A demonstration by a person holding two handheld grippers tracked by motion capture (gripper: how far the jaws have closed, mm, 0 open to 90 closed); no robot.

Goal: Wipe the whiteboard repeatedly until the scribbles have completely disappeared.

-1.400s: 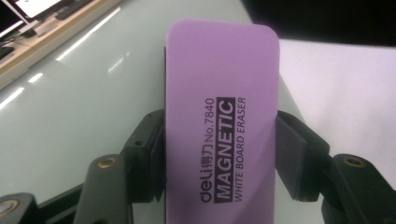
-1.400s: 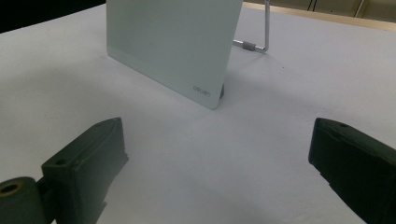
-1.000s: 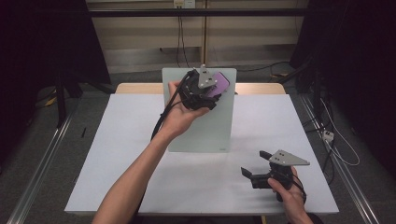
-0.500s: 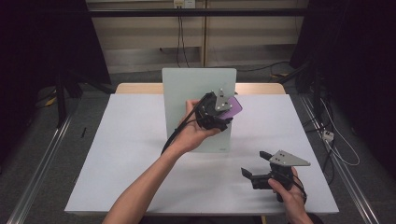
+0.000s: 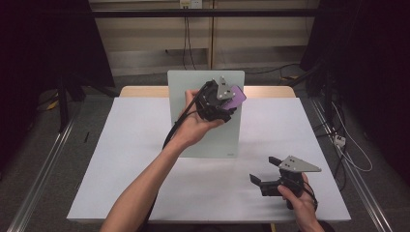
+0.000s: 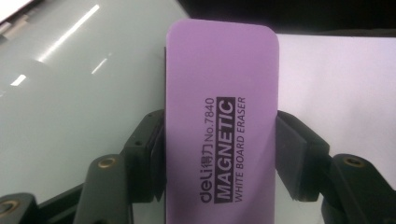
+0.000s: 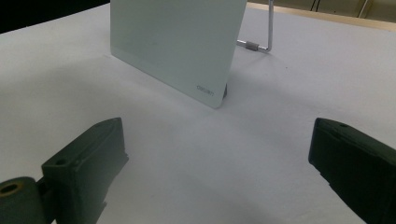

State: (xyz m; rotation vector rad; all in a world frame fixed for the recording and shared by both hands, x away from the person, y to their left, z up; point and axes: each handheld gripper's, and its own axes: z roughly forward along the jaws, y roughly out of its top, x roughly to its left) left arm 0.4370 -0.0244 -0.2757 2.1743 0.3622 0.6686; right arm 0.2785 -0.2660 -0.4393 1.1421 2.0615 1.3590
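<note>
Where board [image 5: 193, 87] ends, eraser [image 6: 222, 116] overhanging.

Glass board [image 5: 205, 140] stands upright mid-table, w/ wire stand [image 7: 261, 32] sticking out behind it: blocks any straight pass front to back thru centre. White table top [image 5: 121, 159] bare left & right of board, wide lanes both sides. Left forearm [image 5: 150, 179] crosses front-left diagonally. Right gripper [image 5: 270, 175] sits front-right, bare surface betw its jaws & board
</note>
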